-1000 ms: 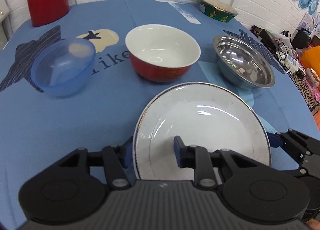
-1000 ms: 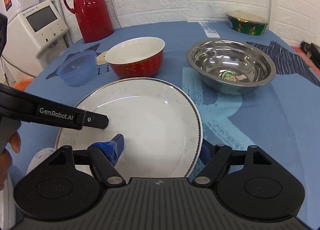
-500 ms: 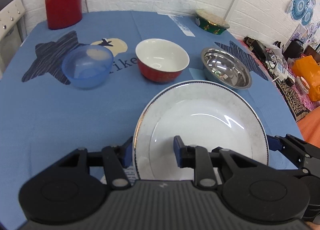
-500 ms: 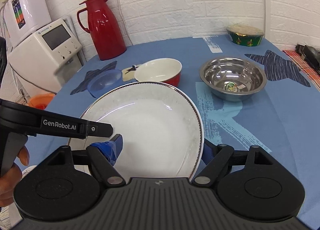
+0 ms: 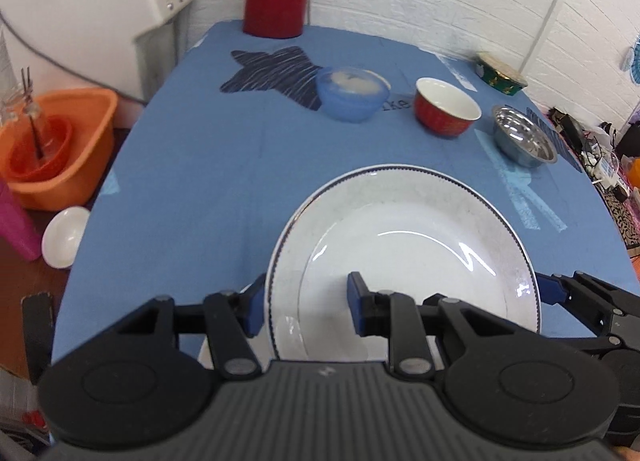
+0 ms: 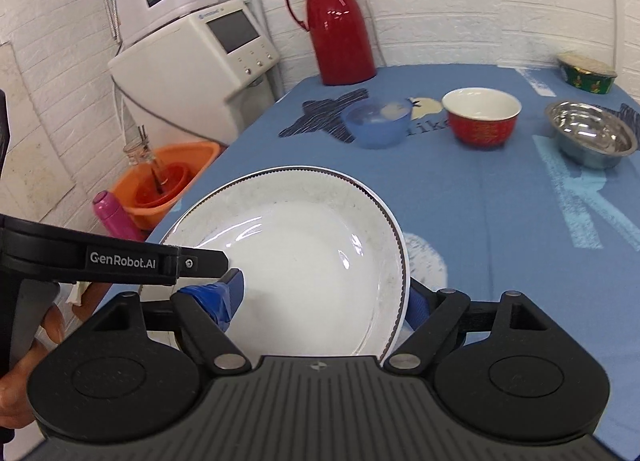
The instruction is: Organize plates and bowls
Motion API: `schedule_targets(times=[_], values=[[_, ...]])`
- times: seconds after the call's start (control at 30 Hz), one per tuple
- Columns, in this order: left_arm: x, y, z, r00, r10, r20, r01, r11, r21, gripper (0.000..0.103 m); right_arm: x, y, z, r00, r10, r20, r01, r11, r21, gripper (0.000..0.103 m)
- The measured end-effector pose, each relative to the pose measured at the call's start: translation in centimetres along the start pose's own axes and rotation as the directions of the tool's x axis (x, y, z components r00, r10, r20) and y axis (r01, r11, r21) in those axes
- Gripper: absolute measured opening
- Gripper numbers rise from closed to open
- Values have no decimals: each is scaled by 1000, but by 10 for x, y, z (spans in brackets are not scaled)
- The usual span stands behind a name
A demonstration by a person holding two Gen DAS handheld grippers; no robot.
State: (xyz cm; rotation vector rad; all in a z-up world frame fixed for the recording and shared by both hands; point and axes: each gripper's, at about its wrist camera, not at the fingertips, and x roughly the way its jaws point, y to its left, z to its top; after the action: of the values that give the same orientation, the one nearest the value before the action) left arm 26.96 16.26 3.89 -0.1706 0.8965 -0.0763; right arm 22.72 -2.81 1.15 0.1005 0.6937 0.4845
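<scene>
Table (image 5: 192,181), blue cloth, takes up most of both views. White plate (image 5: 404,245), dark-beaded rim, is lifted off the cloth near the table's near-left corner, roughly level, tipped slightly.

Left gripper (image 5: 306,301): jaws straddle the plate's left rim, one blue pad outside the edge, one over the well. They look clamped on the rim. Right gripper (image 6: 324,297): same arrangement on the right rim, closed on it. The plate thus hangs between the two grippers, each equally near, wrists pointing forward across it.

A second white dish edge shows under the plate's near-left side in the left view; cannot tell what it is.

Bowls, well apart from the plate at the far side, in a row left to right: blue plastic bowl (image 5: 352,99), red bowl with white inside (image 5: 446,109), steel bowl (image 5: 522,139). Judgement: open cloth lies between plate and bowls; nothing blocks a set-down there.

Red thermos (image 6: 338,21) at the far edge. Orange basin (image 5: 56,149) and small white bowl (image 5: 66,237) sit off the table's left side.
</scene>
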Motion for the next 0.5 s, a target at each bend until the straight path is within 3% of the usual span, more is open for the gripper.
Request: schedule_targets(times=[0.13, 0.33, 0.43, 0.5], values=[[-9, 26, -28, 1000, 19, -8, -19, 999, -34, 24, 6, 23, -17, 999, 28, -30, -28, 1000, -12, 69], [-8, 41, -48, 1000, 10, 16, -9, 999, -44, 25, 14, 37, -29, 999, 6, -39, -8, 999, -52, 69], [-5, 47, -55, 999, -2, 41, 4, 999, -54, 33, 16, 42, -38, 1000, 2, -25, -4, 996, -85, 69], [-1, 52, -60, 999, -34, 35, 36, 997, -73, 45, 17, 46, -39, 1000, -14, -19, 12, 995, -96, 69]])
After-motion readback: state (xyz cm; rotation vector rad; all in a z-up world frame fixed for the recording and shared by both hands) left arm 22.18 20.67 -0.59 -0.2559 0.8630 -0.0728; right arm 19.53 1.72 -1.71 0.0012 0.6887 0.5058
